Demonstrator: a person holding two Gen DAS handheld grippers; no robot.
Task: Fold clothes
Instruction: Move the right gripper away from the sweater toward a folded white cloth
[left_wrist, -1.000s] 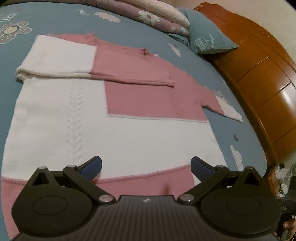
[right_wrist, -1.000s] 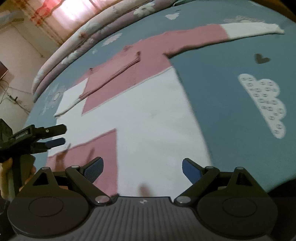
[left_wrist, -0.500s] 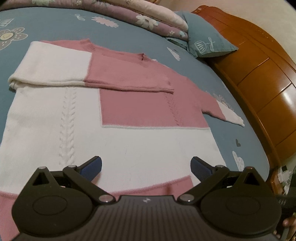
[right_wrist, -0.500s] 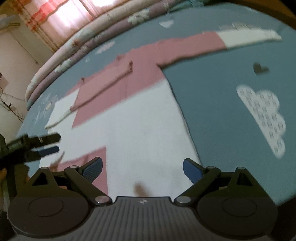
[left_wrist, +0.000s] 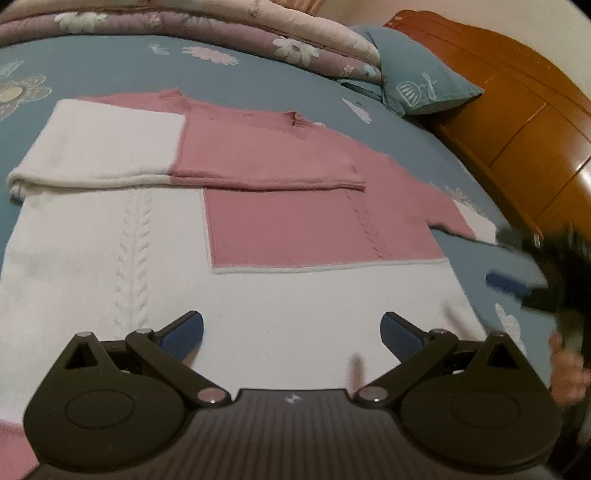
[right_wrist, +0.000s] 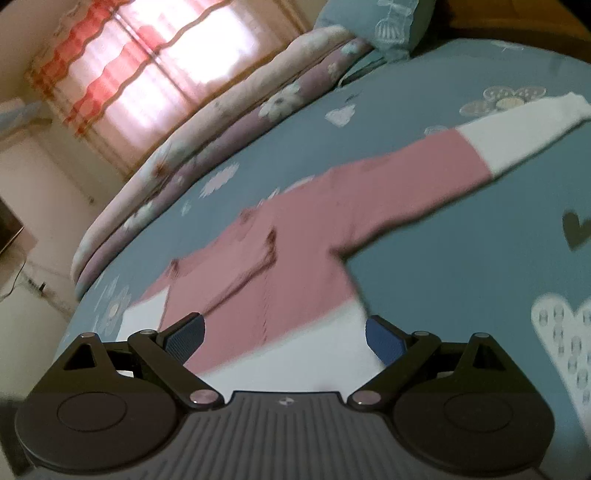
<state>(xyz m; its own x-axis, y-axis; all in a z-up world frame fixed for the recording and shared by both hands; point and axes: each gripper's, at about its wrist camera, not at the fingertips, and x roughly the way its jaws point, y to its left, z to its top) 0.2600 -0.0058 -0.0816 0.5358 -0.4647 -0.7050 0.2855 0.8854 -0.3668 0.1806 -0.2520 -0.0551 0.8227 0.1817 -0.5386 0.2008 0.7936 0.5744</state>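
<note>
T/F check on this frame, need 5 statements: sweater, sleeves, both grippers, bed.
1. The sweater lies flat on the blue bedsheet. True.
2. Both sleeves are folded across the chest. False: only the left sleeve is folded over; the right sleeve lies stretched out on the sheet.
3. The left gripper is open and holds nothing. True.
4. The right gripper is shut on the sweater's hem. False: its jaws stand apart over the sweater body, gripping nothing.
5. The sweater is plain white. False: it is pink and white, in blocks.
</note>
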